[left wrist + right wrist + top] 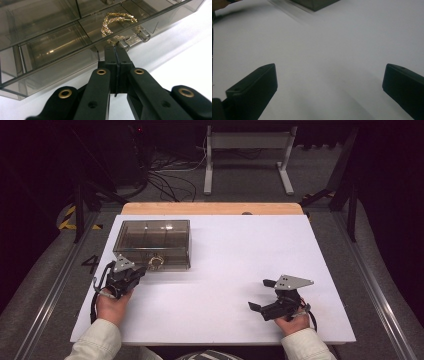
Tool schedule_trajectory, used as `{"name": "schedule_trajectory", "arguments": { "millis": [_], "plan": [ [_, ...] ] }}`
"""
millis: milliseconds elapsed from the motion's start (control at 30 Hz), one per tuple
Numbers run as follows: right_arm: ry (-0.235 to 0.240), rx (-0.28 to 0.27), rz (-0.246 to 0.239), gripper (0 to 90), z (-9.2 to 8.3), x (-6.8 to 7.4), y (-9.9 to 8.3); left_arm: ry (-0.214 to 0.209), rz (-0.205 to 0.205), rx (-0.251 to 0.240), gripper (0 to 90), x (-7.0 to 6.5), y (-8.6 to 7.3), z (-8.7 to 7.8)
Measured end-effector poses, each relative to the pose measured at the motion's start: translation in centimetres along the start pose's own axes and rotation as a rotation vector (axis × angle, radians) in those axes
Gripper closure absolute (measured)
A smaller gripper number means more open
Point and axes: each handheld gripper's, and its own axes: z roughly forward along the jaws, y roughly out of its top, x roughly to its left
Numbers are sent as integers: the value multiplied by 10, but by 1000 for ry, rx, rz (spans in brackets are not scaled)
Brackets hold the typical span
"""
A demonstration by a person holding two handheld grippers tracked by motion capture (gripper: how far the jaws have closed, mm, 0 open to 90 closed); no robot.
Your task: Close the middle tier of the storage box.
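Note:
A smoky clear box (152, 240) with several compartments stands on the white table (225, 250) at the left rear. A gold twisted hoop (112, 21) lies in a front compartment, seen through the lid, and glints at the box front (155, 262). My left gripper (141, 270) is shut, jaws pressed together, its tips (116, 48) at the box's front edge beside the clear latch (136, 38); I see nothing between them. My right gripper (260, 294) rests at the front right, jaws wide open over bare table (329, 82), with nothing between its fingers (254, 85).
A corner of the box (314, 3) shows at the top of the right gripper view. A wooden strip (212, 208) borders the table's far edge. Beyond it stand a white metal frame (247, 150) and loose cables (170, 177) on the floor.

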Motion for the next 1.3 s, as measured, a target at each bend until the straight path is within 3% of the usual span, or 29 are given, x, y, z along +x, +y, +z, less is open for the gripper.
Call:
{"name": "schedule_trajectory", "arguments": {
  "millis": [1300],
  "plan": [
    [6,3,-3,6,1,0,0,32,-20,-11,898,9,16,16]
  ]
}}
